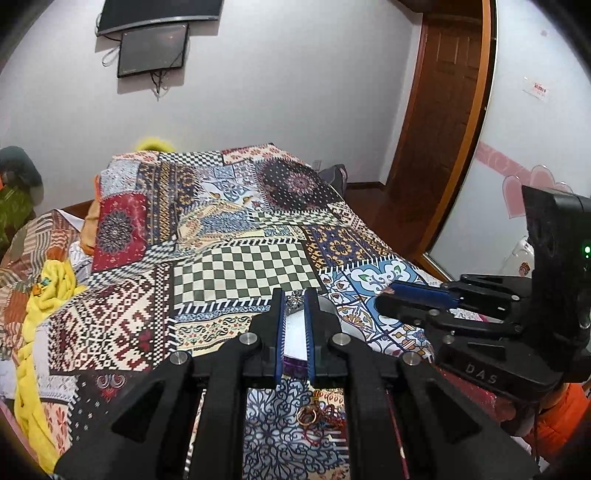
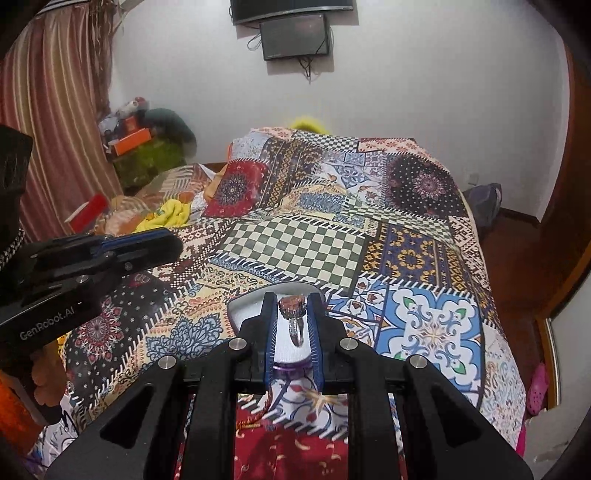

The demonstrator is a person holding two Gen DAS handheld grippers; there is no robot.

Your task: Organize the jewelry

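Left claw [image 1: 294, 302] and right claw [image 2: 293, 306] nearly closed, angled downward.

Patchwork bedspread [image 1: 240, 266], yellow cloth [image 1: 55, 280], perhaps a wall-mounted screen [image 2: 293, 35].

Between the right gripper [image 2: 294, 312] jaws: ring [image 2: 295, 325], polished silvery metal band, glossy reddish-brown stone. Between the left gripper [image 1: 294, 306] jaws: small silvery ornament [image 1: 294, 300], glittery metal look. Jaw pads blue, ribbed, rubbery; gripper bodies matt black plastic with bright metal pins. Beyond the jaws: bedspread [image 2: 413, 258], printed patchwork cloth, smooth. Beneath the jaws: tray [image 2: 243, 308], white, matt.
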